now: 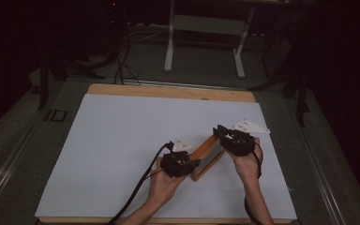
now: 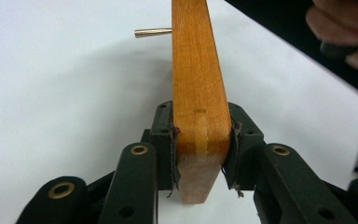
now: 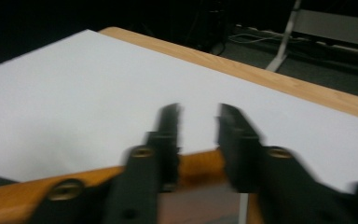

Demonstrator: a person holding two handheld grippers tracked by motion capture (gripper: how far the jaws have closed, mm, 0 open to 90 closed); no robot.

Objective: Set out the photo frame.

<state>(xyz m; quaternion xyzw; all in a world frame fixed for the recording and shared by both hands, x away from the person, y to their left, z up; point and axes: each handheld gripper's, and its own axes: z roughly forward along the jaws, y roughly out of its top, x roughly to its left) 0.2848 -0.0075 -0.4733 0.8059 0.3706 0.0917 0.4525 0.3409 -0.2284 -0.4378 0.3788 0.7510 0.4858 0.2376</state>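
A wooden tabletop (image 1: 168, 90) is seen from the high view, almost wholly covered by a white sheet (image 1: 122, 140), with bare wood left along the far edge. The room around it is dark; grey floor lies on both sides, and beyond the far edge a white-legged table frame (image 1: 206, 42) and some loose cables (image 1: 122, 65) are made out.

A wooden frame (image 1: 207, 157) is held over the right half of the sheet, between the two hands. The left gripper (image 1: 180, 164) is clamped on the near end of the frame; in the left gripper view the orange-brown wood (image 2: 199, 93) is pressed between both jaws, standing on edge, and a small brass-coloured pin (image 2: 153, 32) is seen projecting from its side farther up. A hand (image 2: 345, 37) is seen at the upper right of that view.

The right gripper (image 1: 227, 136) is placed at the far end of the frame. In the right gripper view, which is blurred, the jaws are parted and the wooden edge (image 3: 196, 165) is crossed behind them; contact with the wood cannot be told. A white three-cornered plate (image 1: 249, 126) lies just beyond the right gripper.
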